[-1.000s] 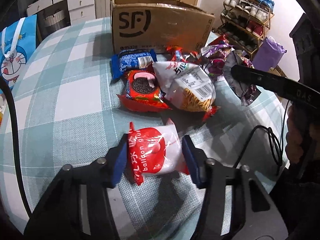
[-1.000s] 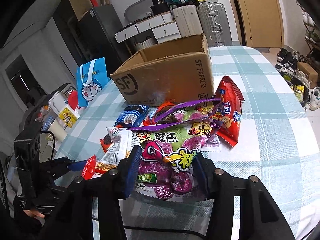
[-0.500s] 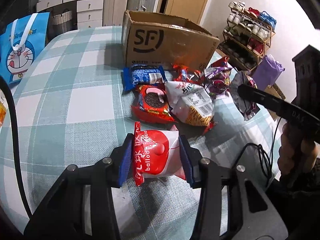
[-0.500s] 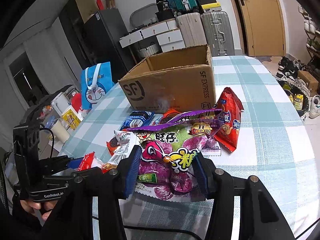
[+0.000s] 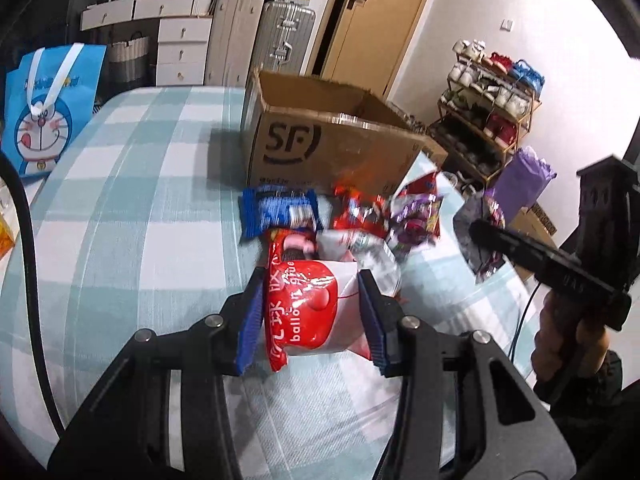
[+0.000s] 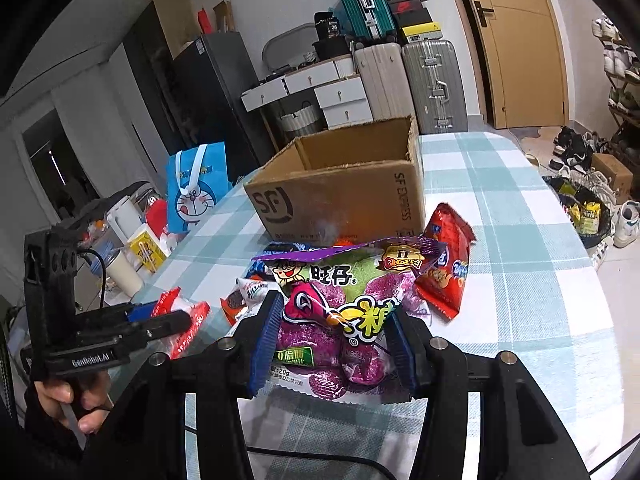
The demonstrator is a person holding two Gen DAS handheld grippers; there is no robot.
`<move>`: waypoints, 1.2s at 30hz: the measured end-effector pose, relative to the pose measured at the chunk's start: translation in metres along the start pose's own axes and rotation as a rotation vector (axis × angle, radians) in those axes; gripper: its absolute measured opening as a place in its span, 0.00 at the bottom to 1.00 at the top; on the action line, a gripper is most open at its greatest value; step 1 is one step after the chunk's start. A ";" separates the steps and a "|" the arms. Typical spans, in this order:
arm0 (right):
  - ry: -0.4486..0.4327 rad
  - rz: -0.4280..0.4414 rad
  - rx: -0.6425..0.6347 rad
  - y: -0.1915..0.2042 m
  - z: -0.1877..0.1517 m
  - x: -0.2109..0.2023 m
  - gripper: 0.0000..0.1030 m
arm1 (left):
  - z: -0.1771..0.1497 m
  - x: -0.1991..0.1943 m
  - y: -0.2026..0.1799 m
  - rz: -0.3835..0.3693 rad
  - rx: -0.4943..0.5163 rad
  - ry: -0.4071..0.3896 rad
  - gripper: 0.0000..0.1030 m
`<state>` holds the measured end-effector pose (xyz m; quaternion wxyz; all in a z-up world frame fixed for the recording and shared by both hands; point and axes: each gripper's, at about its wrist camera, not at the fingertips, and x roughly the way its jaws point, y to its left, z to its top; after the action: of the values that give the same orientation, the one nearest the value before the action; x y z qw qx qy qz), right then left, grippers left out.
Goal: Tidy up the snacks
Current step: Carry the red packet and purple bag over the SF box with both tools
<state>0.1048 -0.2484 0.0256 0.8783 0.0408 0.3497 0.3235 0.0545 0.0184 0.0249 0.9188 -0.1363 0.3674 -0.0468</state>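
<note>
A: What takes up the most room here?

B: The round table (image 6: 520,216), under a teal and white checked cloth. On it stands an open brown SF Express carton (image 6: 340,196), flaps up, near the far side.

A: And the snacks?

B: A loose heap lies on the cloth just in front of the carton. A blue cookie packet (image 5: 280,212) sits nearest the box in the left wrist view, and a red packet (image 6: 446,264) leans at the heap's right end in the right wrist view. The rest overlap too much to tell apart, and they are blurred.

A: What about the two claws?

B: The right gripper (image 6: 334,340) pinches a purple and green gummy candy bag (image 6: 344,304) by its lower half, blue pads pressed into both sides; the bag stands upright in front of the heap. The left gripper (image 5: 310,312) has just closed and now squeezes a red and white balloon gum packet (image 5: 308,312) between its pads, above the cloth on the near side of the heap.

A: Anything off to the side?

B: A blue Doraemon gift bag (image 5: 48,108) stands past the table's left edge.
</note>
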 end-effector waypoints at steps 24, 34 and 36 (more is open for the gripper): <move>-0.060 0.002 0.000 -0.005 0.051 0.006 0.49 | 0.090 0.004 -0.028 -0.027 0.065 -0.097 0.40; -0.075 0.003 -0.004 -0.008 0.071 0.018 0.49 | 0.120 0.022 -0.034 -0.032 0.075 -0.106 0.40; -0.076 0.008 -0.009 -0.007 0.076 0.020 0.49 | 0.126 0.025 -0.034 -0.033 0.076 -0.108 0.40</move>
<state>0.1685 -0.2305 0.0686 0.8898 0.0505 0.3145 0.3269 0.1599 0.0083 0.1057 0.9409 -0.1096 0.3132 -0.0684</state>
